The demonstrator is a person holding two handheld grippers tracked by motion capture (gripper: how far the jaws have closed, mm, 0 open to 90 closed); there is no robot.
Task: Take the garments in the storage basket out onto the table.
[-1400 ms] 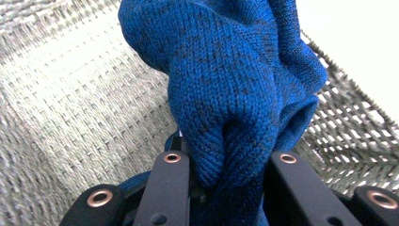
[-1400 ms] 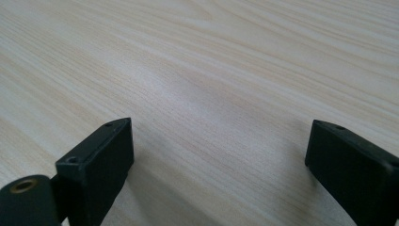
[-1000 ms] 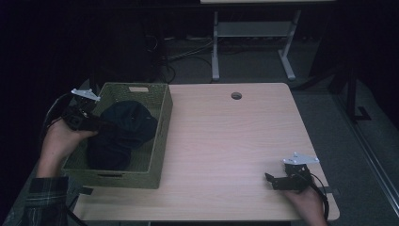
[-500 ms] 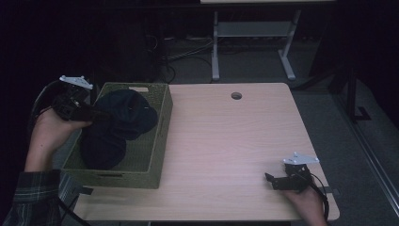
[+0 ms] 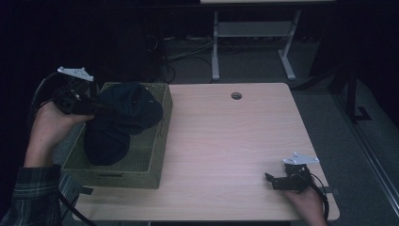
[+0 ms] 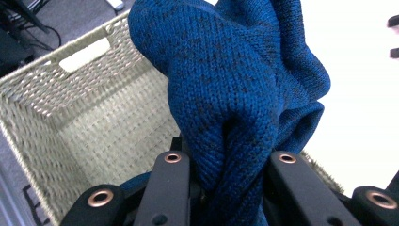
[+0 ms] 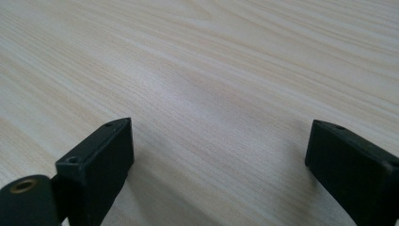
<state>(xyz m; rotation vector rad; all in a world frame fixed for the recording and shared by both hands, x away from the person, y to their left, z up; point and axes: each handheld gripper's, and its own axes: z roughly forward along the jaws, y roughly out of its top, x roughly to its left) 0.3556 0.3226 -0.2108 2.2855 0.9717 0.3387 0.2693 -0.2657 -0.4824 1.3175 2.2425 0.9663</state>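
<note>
Two grippers are in play, and they divide the work unevenly. Clamped on a thick fold of the blue knitted garment (image 6: pixel 235 94), the left gripper (image 5: pixel 91 107) holds it above the woven basket (image 5: pixel 155 160), with most of the cloth draping down from the jaws into the basket's open top. Pinching a bunched fold rather than an edge probably gives a firm hold on such soft knit. Far off to the other side, the right gripper (image 5: pixel 277 180) rests low on the pale wooden surface (image 5: pixel 226 141), jaws wide apart with nothing between them, seemingly waiting to help once the garment is out.
</note>
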